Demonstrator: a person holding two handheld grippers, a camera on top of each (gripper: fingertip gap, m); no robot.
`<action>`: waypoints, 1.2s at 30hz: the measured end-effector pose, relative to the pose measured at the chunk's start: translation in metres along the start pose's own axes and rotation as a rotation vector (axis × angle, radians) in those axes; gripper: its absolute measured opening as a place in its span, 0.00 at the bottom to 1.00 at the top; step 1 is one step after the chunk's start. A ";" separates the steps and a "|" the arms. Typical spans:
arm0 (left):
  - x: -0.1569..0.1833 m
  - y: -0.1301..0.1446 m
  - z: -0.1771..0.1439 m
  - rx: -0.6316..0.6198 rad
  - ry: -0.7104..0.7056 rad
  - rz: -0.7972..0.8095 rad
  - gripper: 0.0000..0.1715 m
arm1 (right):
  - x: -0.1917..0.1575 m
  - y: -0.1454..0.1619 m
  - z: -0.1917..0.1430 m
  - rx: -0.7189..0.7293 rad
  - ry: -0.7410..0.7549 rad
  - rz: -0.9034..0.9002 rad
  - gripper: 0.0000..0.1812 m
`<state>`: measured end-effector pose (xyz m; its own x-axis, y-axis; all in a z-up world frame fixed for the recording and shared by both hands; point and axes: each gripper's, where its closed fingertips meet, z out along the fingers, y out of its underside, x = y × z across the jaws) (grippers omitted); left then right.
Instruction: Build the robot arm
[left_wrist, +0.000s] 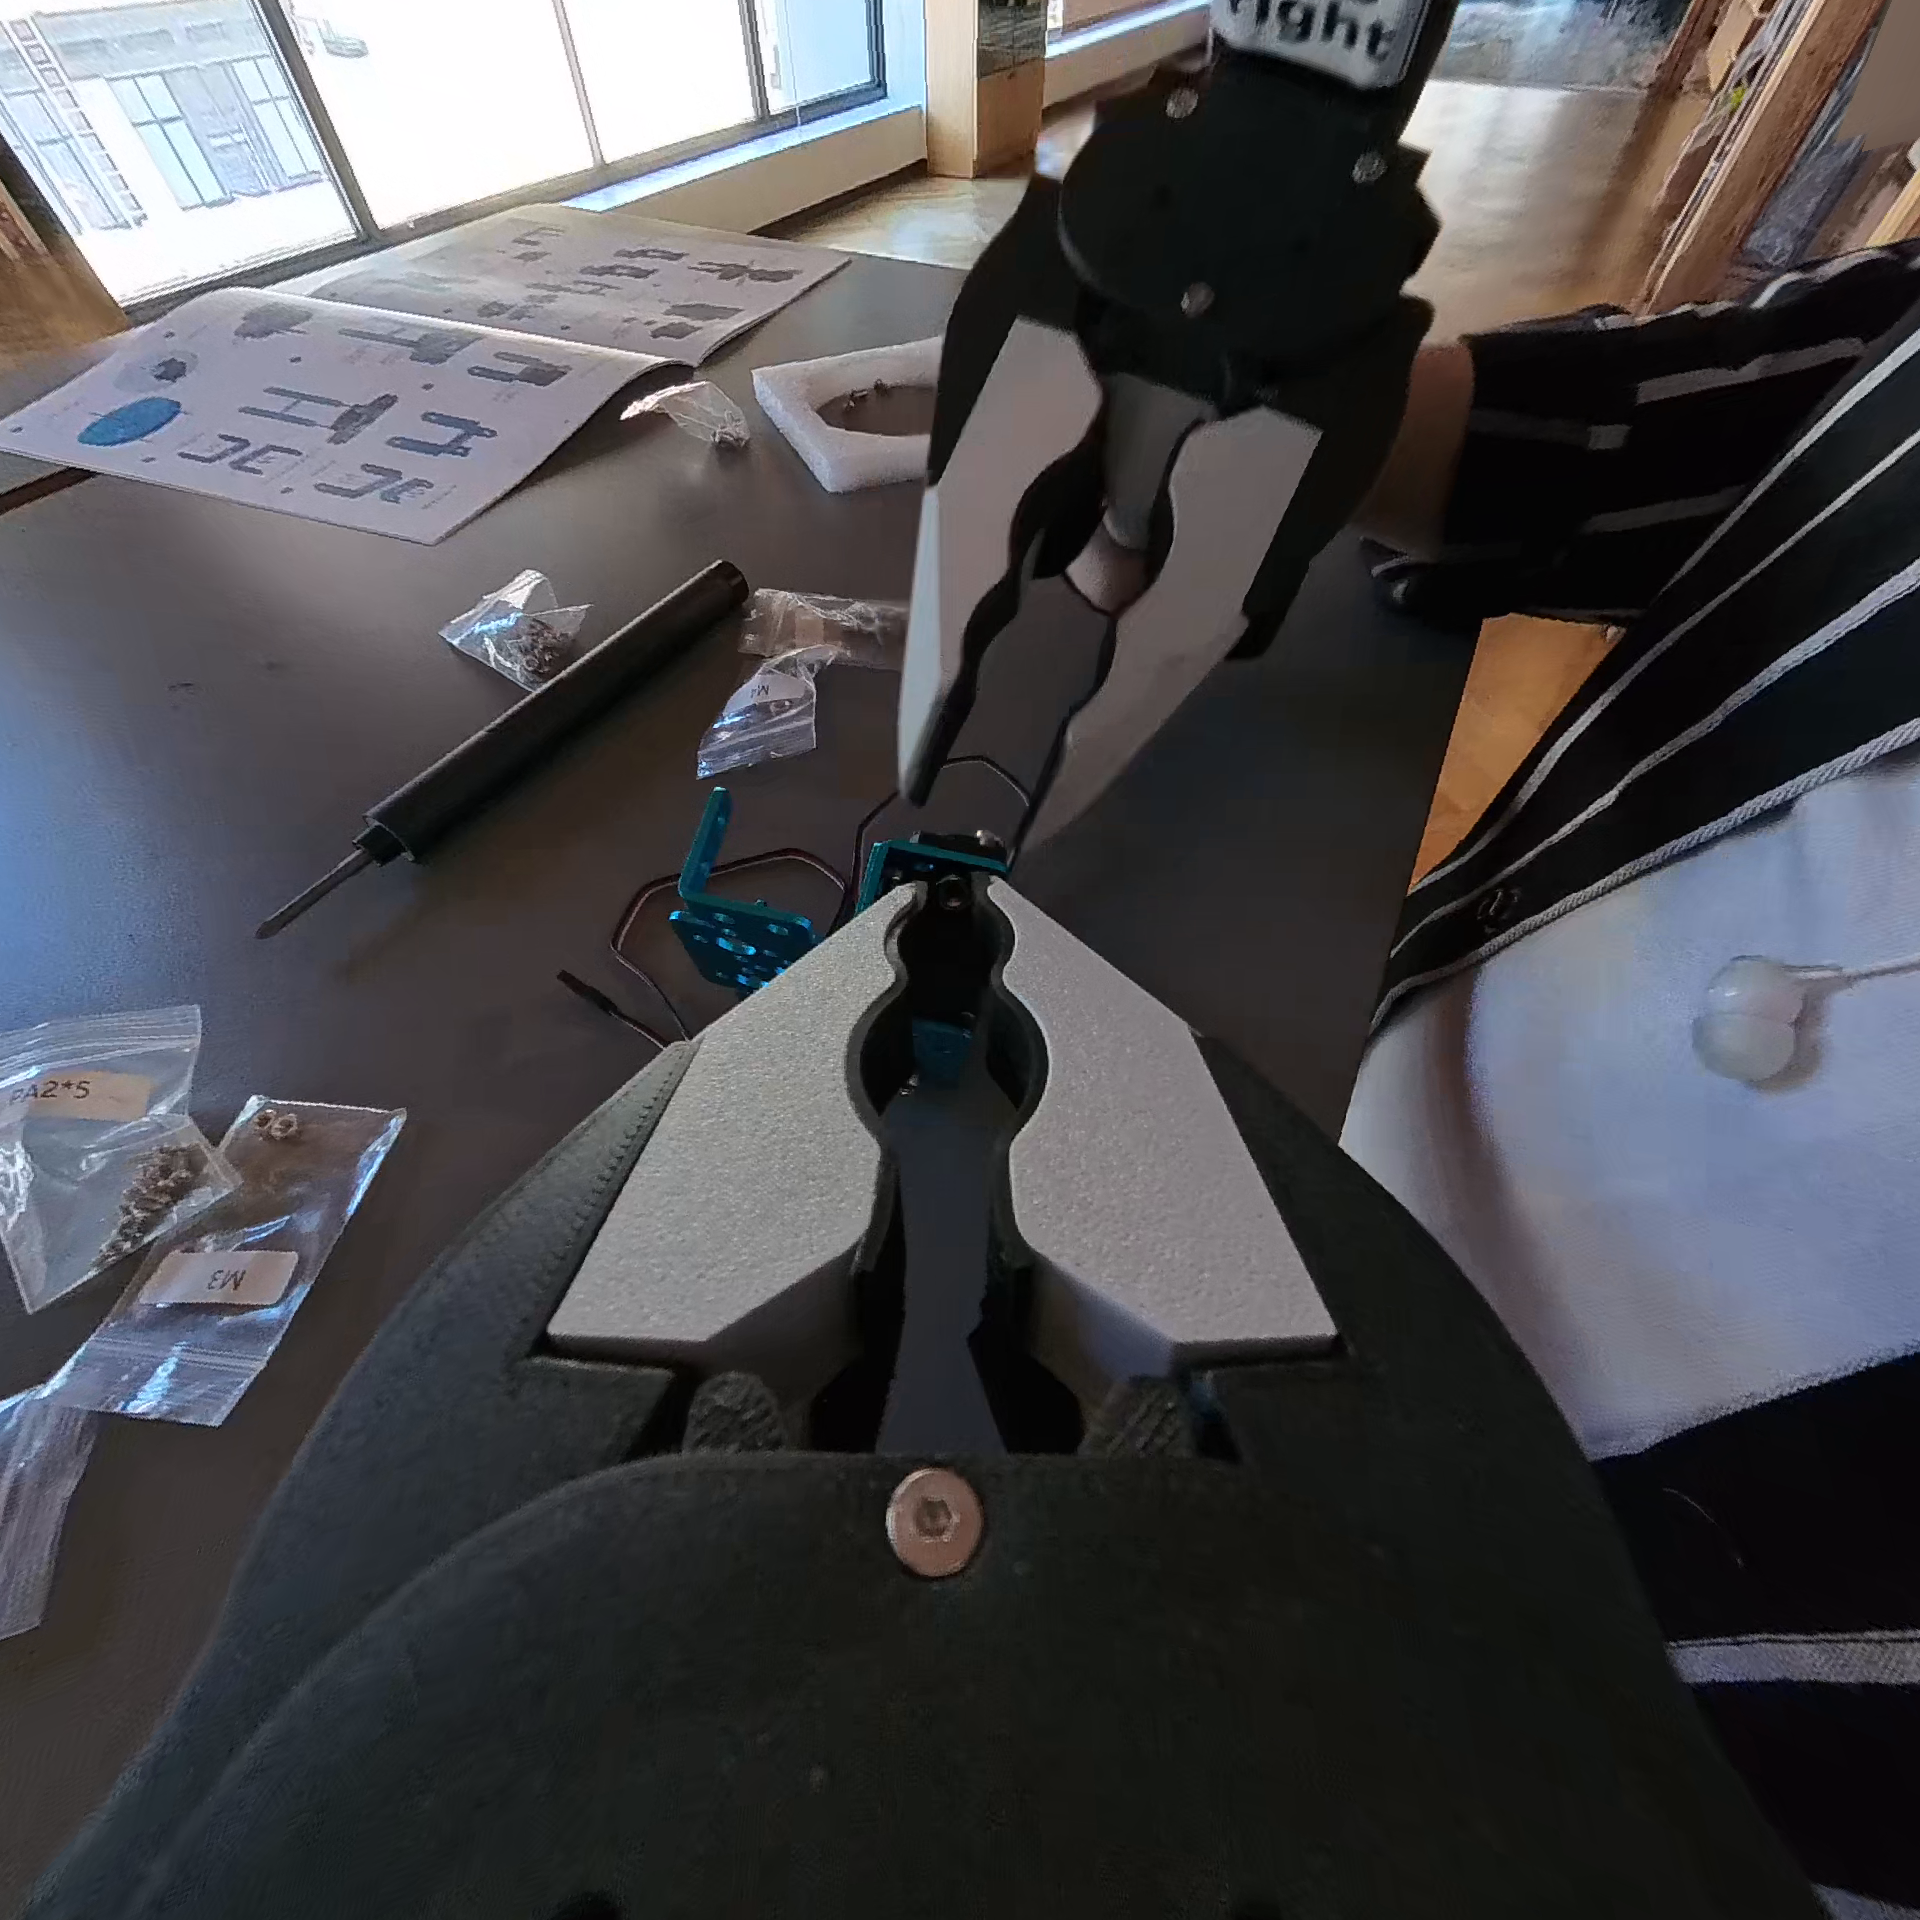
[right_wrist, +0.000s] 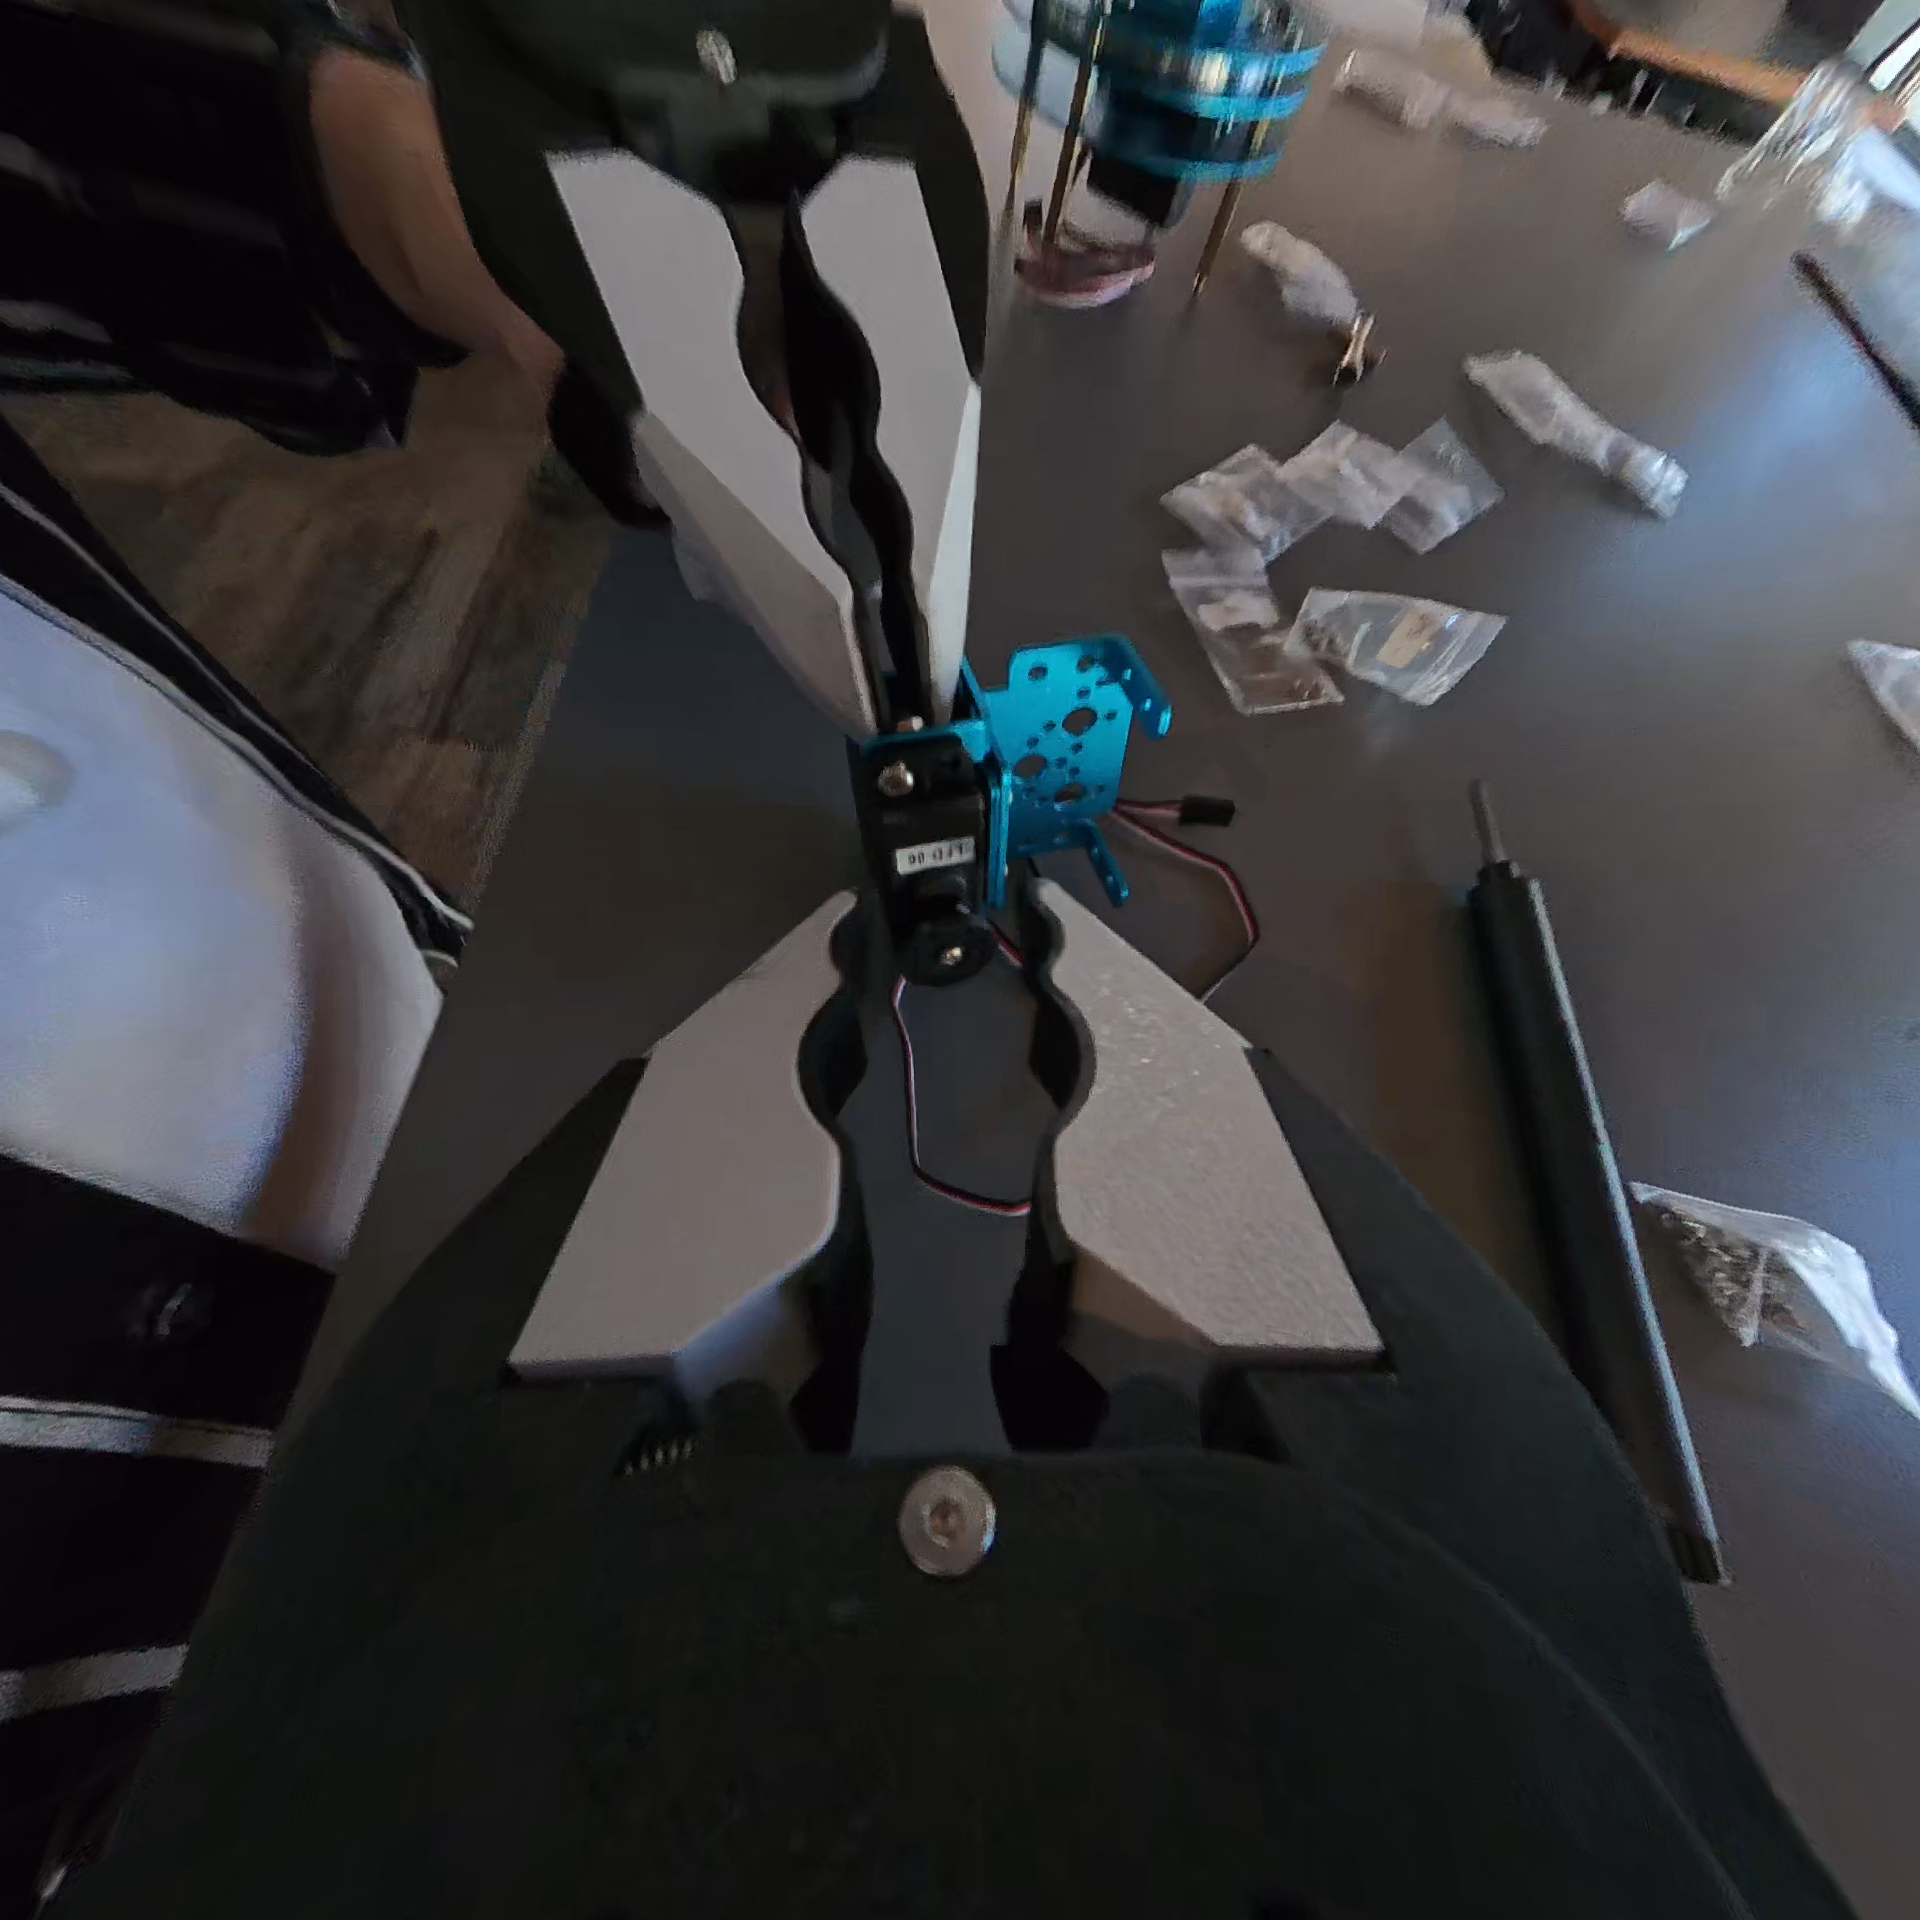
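Note:
A black servo (right_wrist: 928, 831) is screwed into a blue perforated metal bracket (right_wrist: 1060, 727), held just above the dark table (left_wrist: 312, 644). My left gripper (left_wrist: 951, 899) is shut on the end of this assembly; in the right wrist view it (right_wrist: 909, 707) comes down from above with its jaws narrow. My right gripper (right_wrist: 945, 899) is open, its fingertips either side of the servo's round horn. In the left wrist view it (left_wrist: 971, 816) reaches in from the far side. The servo's thin wires (right_wrist: 1231, 925) trail onto the table. The blue bracket (left_wrist: 738, 935) shows left of my fingers.
A black screwdriver (left_wrist: 540, 727) (right_wrist: 1579, 1174) lies on the table. Several small plastic bags of screws (left_wrist: 135, 1174) (right_wrist: 1351, 623) are scattered about. An open instruction booklet (left_wrist: 364, 364) and white foam (left_wrist: 831, 416) lie at the back. A blue tiered assembly on brass legs (right_wrist: 1195, 94) stands beyond. A person's striped garment (left_wrist: 1610, 1143) is at the table edge. The tips of both grippers are at nearly the same place. From the right gripper's tips to the black screwdriver (right_wrist: 1579, 1174) is close to 15 centimetres. The left camera catches it too, in the left wrist view (left_wrist: 582, 685).

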<state>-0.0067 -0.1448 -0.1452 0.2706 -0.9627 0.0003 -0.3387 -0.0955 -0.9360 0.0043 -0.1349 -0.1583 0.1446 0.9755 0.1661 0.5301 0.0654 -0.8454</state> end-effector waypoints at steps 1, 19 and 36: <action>0.000 0.000 0.000 0.000 0.001 0.002 0.03 | -0.001 -0.007 -0.005 0.034 0.007 0.000 0.10; 0.001 0.004 -0.006 -0.008 0.011 0.008 0.03 | -0.008 -0.022 0.007 0.074 -0.068 0.051 0.00; 0.006 0.006 -0.007 -0.022 0.069 0.038 0.03 | -0.004 -0.023 0.009 0.048 -0.077 0.047 0.05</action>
<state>-0.0139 -0.1529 -0.1485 0.1952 -0.9807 -0.0100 -0.3674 -0.0637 -0.9279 -0.0161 -0.1386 -0.1444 0.1027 0.9908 0.0882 0.4834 0.0278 -0.8749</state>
